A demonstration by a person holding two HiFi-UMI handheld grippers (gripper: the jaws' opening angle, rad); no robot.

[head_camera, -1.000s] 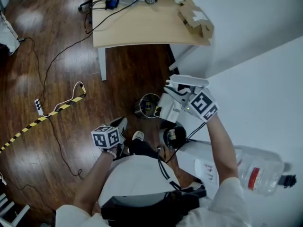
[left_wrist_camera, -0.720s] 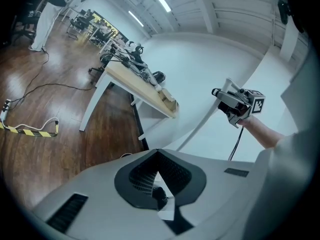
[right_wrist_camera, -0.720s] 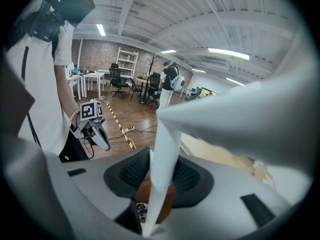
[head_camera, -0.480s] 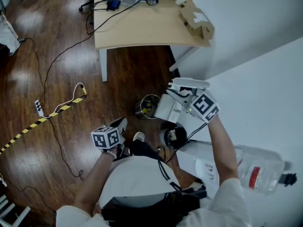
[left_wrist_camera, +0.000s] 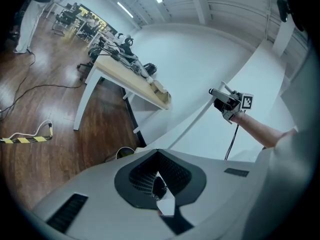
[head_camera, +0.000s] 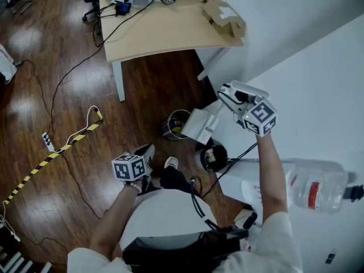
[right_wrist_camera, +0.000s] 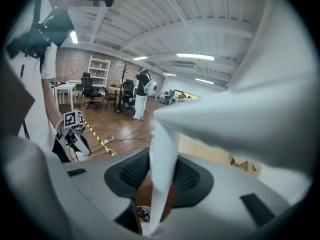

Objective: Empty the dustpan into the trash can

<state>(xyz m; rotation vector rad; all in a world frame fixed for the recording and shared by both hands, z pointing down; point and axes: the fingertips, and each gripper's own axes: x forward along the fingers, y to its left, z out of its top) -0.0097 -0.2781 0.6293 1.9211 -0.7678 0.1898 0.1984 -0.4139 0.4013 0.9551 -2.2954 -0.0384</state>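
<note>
Head view: the right gripper (head_camera: 230, 98) is clamped on the handle of the dustpan (head_camera: 198, 127). The white pan hangs ahead of and below it, at the edge of the can (head_camera: 168, 127). Tipped here, its lip off-centre, debris would likely spill onto the floor.

Left gripper view: the left gripper (left_wrist_camera: 160, 184) has its jaws together, apparently empty.

Right gripper view: the thin handle runs between the jaws and could twist. The can lies below.

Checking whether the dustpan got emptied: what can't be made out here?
What is in the dustpan: too small in the head view; too close, blurred in the right gripper view.
Inside of the trash can: the dustpan covers its right side in the head view; only a sliver shows in the right gripper view.
</note>
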